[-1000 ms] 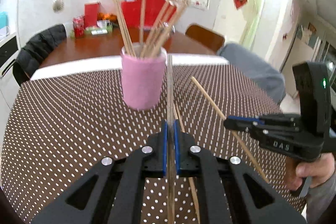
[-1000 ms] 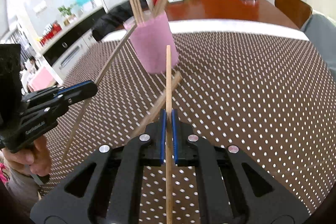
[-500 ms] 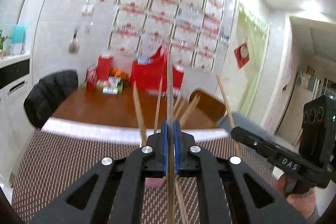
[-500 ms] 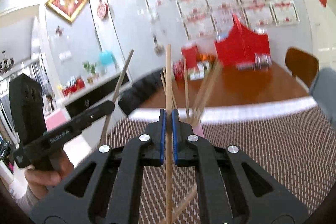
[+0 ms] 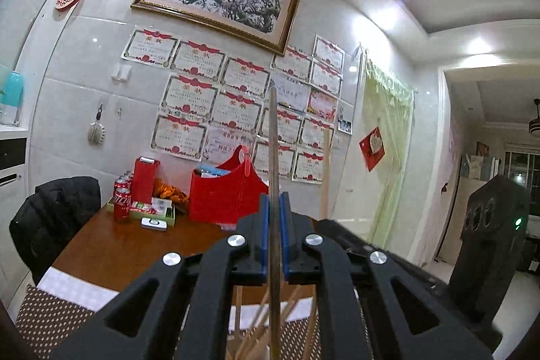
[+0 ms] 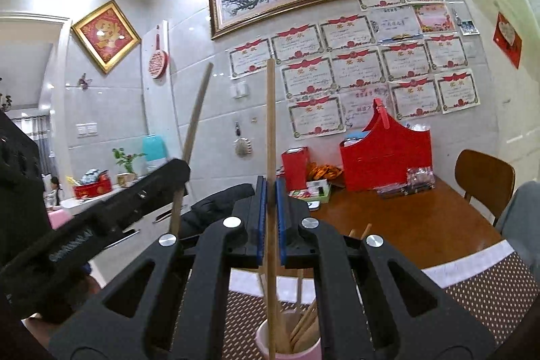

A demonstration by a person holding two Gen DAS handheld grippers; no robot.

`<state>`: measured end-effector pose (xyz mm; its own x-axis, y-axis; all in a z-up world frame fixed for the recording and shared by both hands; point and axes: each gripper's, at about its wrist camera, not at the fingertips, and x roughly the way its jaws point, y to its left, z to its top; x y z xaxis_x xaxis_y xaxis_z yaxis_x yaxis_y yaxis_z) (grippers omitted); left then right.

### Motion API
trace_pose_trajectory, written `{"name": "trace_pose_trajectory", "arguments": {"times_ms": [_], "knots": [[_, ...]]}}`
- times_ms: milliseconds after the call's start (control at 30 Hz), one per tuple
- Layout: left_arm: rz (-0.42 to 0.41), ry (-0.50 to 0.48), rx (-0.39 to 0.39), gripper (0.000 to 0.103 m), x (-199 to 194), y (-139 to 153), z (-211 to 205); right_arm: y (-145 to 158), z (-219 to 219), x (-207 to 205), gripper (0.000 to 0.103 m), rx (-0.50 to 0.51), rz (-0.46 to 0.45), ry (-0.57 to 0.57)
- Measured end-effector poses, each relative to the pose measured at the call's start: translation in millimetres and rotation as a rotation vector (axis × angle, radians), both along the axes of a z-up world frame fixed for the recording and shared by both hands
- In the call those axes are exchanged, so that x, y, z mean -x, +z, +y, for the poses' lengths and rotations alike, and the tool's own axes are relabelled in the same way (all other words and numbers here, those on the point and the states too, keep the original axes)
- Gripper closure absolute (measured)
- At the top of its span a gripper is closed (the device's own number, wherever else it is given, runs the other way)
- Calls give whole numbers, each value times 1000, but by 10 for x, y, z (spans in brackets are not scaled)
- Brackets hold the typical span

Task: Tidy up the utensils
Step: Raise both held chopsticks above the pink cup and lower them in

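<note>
My left gripper (image 5: 274, 208) is shut on a wooden chopstick (image 5: 273, 137) that stands upright between its blue pads. My right gripper (image 6: 270, 188) is shut on a second chopstick (image 6: 270, 123), also upright. That chopstick's lower end hangs over the mouth of the pink cup (image 6: 261, 341), which holds several chopsticks (image 6: 305, 326). In the left wrist view only the cup's chopstick tips (image 5: 256, 333) show, low behind the jaws. Each gripper appears in the other's view: the right gripper (image 5: 489, 242) at the right, the left gripper (image 6: 118, 218) at the left.
The brown dotted tablecloth (image 6: 486, 289) covers the near table. Behind it a wooden table (image 5: 111, 252) carries a red basket (image 5: 226, 194), soda cans (image 5: 121, 201) and boxes. A black jacket (image 5: 50, 211) hangs over a chair on the left, and a brown chair (image 6: 484, 181) stands on the right.
Both grippers have risen and tipped up from looking down at the table to pointing level. The cup has dropped to the bottom of both views. Each chopstick stays gripped.
</note>
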<state>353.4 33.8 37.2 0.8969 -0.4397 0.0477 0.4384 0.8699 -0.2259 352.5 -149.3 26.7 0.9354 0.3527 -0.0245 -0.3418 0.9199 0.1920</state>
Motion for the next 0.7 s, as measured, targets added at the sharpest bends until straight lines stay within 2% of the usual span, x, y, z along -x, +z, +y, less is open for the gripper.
{"name": "trace_pose_trajectory", "arguments": {"times_ms": [267, 533, 700], "knots": [[5, -24, 41, 97, -514, -326, -127, -324, -78, -530, 97, -33, 53, -43], [51, -24, 55, 97, -742, -726, -177, -510, -21, -602, 97, 12, 59, -57], [74, -10, 56, 97, -788, -852, -140, -583, 14, -639, 97, 22, 76, -62]]}}
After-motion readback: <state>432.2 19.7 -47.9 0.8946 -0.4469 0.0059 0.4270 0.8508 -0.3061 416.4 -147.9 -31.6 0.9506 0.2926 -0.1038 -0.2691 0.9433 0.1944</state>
